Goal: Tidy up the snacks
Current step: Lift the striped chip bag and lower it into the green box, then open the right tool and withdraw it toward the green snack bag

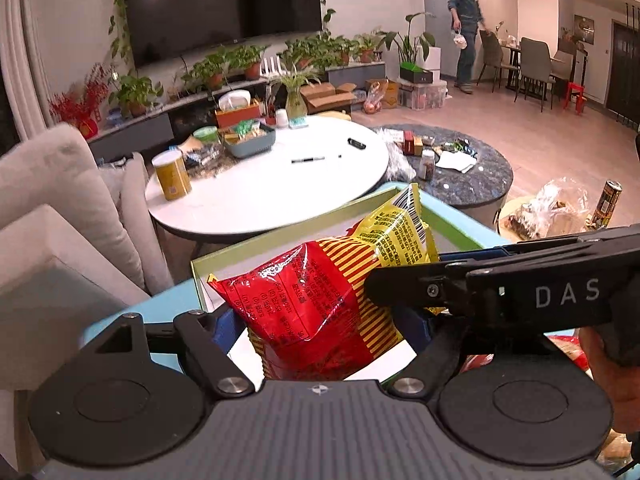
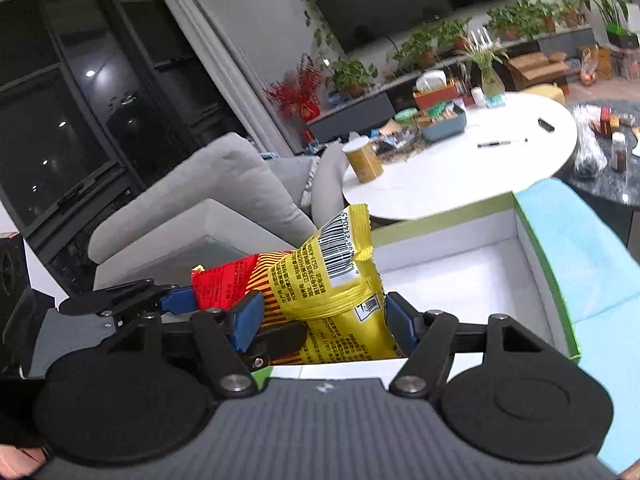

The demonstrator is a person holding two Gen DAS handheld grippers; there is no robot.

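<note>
A red and yellow striped snack bag is held over an open box with a green rim and white inside. My left gripper is shut on the bag's red end, blue pads on both sides. My right gripper is shut on the bag's yellow end, with the barcode corner sticking up. The right gripper also shows in the left wrist view, reaching in from the right. The left gripper shows at the left in the right wrist view. The box looks empty inside.
A round white table with a yellow can, a blue tray and a pen stands behind the box. A dark round table with small items is at the right. A grey sofa is at the left. A person stands far off.
</note>
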